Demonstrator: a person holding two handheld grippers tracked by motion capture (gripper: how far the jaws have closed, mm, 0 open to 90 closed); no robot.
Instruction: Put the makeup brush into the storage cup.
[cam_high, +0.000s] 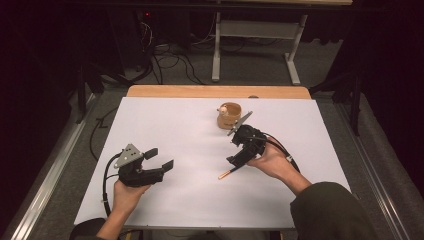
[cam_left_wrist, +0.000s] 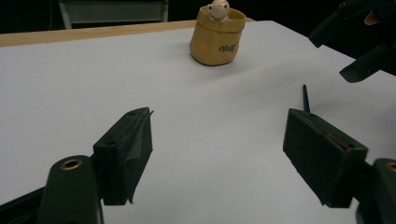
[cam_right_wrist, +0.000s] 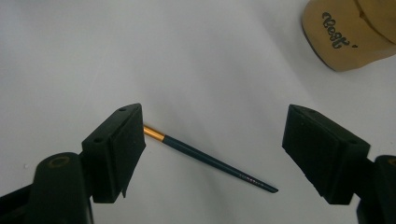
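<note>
Right gripper (cam_right_wrist: 212, 154) hovers with jaws wide apart over the paintbrush (cam_right_wrist: 210, 160), gripping nothing. Brush lies flat mid-surface, nearer the right edge, below the tan pen pot (cam_high: 229, 115). Left gripper (cam_high: 160, 159) also spread, empty. Risk: thin handle rolls or slips out as jaws close off-centre.

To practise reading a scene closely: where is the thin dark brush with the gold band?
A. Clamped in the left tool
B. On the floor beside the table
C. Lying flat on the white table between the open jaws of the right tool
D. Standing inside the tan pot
C: the brush lies flat on the white table, between the wide-apart jaws of the right tool, untouched by either pad.
</note>
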